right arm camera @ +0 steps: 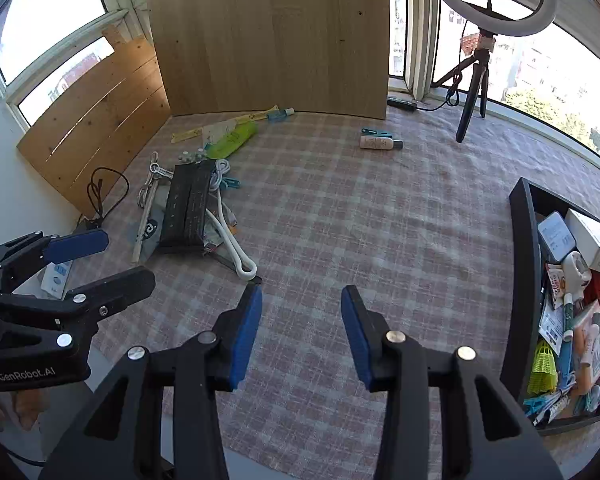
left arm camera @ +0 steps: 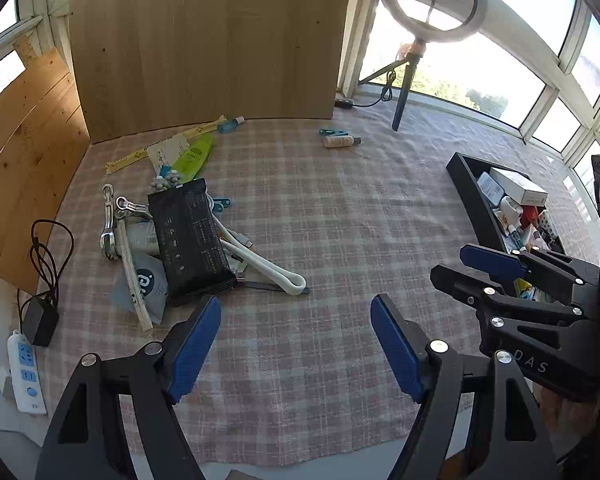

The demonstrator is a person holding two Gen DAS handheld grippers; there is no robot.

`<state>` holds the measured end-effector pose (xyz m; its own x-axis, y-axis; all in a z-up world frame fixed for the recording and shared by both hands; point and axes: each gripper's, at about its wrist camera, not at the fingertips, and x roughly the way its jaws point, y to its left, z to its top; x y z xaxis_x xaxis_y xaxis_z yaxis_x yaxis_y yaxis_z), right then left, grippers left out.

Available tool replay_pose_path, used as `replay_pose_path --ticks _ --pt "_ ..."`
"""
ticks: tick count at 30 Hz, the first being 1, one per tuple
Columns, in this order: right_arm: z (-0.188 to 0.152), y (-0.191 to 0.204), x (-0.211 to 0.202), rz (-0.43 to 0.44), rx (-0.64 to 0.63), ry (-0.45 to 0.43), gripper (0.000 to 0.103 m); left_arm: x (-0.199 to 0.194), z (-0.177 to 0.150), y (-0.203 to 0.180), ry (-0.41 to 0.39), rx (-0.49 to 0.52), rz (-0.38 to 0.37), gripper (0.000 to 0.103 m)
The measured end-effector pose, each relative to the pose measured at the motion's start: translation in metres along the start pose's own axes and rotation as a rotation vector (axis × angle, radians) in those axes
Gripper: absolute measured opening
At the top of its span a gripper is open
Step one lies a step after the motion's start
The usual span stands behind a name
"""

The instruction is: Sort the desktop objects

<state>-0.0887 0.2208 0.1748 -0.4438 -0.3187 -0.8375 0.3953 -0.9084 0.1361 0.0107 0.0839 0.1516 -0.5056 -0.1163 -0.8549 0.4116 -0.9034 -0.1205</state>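
Note:
My left gripper (left arm camera: 296, 312) is open and empty above the checked cloth, just right of a pile of objects. The pile holds a black packet (left arm camera: 190, 238), a white looped cable (left arm camera: 268, 266), metal carabiners (left arm camera: 114, 216) and a green pouch (left arm camera: 194, 158). My right gripper (right arm camera: 302, 300) is open and empty over the cloth's middle. It also shows in the left wrist view (left arm camera: 480, 266) at the right. The black tray (right arm camera: 520, 280) at the right holds several sorted items. A beige bottle (right arm camera: 378, 143) lies beside a teal clip (right arm camera: 376, 133) at the back.
A ring light on a tripod (right arm camera: 474, 88) stands at the back right. Wooden boards (right arm camera: 268, 36) wall the back and left. A power strip (left arm camera: 24, 372) and a black adapter (left arm camera: 40, 320) with its cord lie off the cloth at the left.

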Motion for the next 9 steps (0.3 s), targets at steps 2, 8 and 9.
replay_pose_path --ticks 2,8,9 --pt "0.001 0.003 0.002 -0.001 0.004 0.0 0.041 -0.001 0.001 0.006 -0.004 -0.003 -0.002 0.076" --pt "0.0 0.008 0.007 -0.007 0.007 0.008 0.041 0.0 0.002 0.016 -0.007 0.004 -0.004 0.076" --pt "-0.001 0.009 0.008 -0.008 0.009 0.01 0.041 0.0 0.002 0.016 -0.004 0.009 0.001 0.076"
